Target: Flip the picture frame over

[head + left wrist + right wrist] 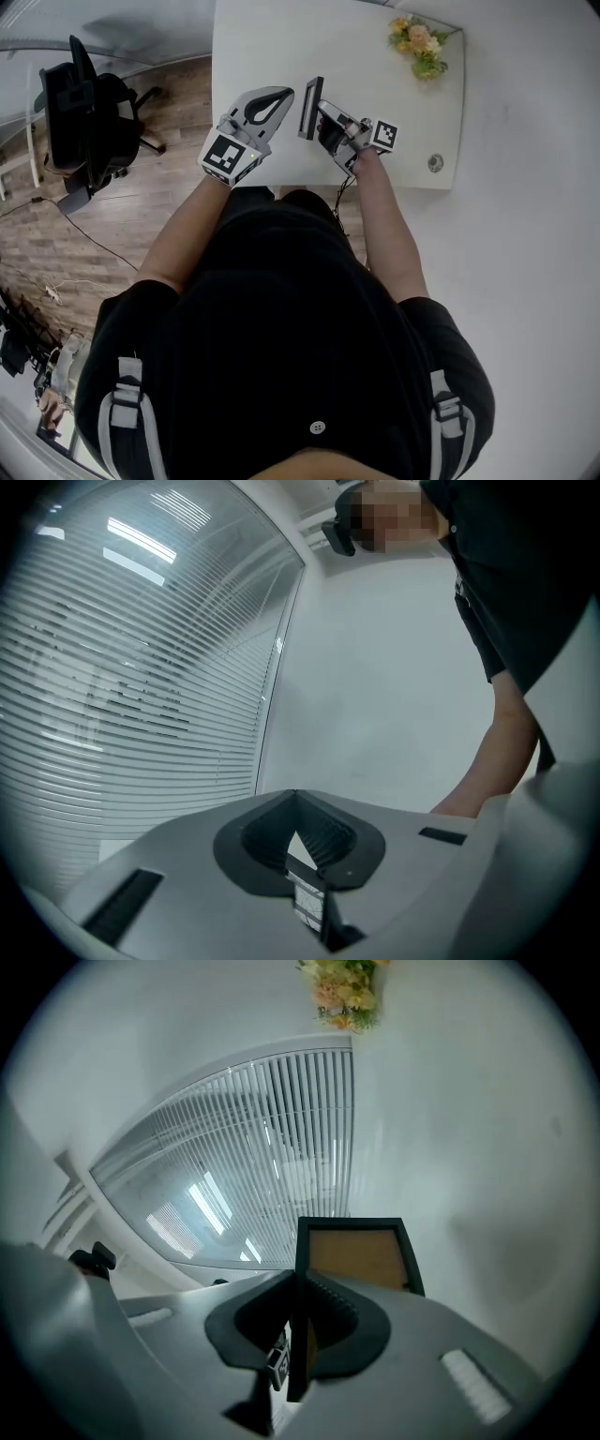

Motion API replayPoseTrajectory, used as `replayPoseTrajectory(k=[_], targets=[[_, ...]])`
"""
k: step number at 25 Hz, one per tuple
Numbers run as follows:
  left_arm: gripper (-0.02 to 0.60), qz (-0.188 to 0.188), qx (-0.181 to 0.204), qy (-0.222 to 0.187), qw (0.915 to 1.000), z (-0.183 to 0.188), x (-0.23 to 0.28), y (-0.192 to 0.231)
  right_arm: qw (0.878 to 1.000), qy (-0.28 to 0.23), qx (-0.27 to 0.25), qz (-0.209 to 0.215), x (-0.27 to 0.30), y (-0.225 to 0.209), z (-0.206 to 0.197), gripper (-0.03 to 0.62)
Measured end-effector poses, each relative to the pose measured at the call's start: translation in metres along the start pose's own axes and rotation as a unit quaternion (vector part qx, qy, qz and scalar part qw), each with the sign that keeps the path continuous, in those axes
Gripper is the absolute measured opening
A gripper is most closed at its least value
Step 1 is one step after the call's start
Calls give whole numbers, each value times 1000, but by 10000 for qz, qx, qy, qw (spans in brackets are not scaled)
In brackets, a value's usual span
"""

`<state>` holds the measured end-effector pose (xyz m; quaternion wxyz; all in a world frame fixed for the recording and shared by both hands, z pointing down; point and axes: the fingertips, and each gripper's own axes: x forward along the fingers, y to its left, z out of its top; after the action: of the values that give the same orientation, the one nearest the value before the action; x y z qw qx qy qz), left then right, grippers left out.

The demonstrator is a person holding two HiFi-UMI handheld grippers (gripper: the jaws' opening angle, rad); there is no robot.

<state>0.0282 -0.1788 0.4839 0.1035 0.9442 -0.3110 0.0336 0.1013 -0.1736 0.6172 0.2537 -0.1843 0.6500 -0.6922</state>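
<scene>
Nearest, left gripper (pixel 284 94) sat over the table's (pixel 262 37) near edge, jaws clenched on nothing. Just beside it, right gripper (pixel 323 114) was clamped on the frame (pixel 310 108), which stood on edge over the table. Flowers (pixel 419 43) sat at the far corner.

Your left gripper (pixel 279 97) hovers above the tabletop's (pixel 272 42) near edge, its jaws together with nothing between them. Just to its right, your right gripper (pixel 324 114) has its jaws clamped on the picture frame (pixel 310 105). Both bare forearms reach forward.
</scene>
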Motion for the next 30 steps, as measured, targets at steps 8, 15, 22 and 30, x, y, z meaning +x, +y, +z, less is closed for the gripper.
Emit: replayPoseTrajectory(k=[8, 15, 22, 30], targets=[[5, 11, -14, 221, 9998, -12, 5, -1, 9991, 267, 156, 283, 4, -16, -5, 51], [5, 8, -62, 121, 9999, -14, 9, -1, 9995, 288, 136, 53, -3, -35, -2, 51], [5, -12, -31, 114, 9999, -16, 10, 0, 9996, 266, 32, -95, -7, -41, 1, 52], [5, -72, -16, 104, 9999, -11, 12, -2, 9950, 24, -765, -644, -22, -39, 17, 58]])
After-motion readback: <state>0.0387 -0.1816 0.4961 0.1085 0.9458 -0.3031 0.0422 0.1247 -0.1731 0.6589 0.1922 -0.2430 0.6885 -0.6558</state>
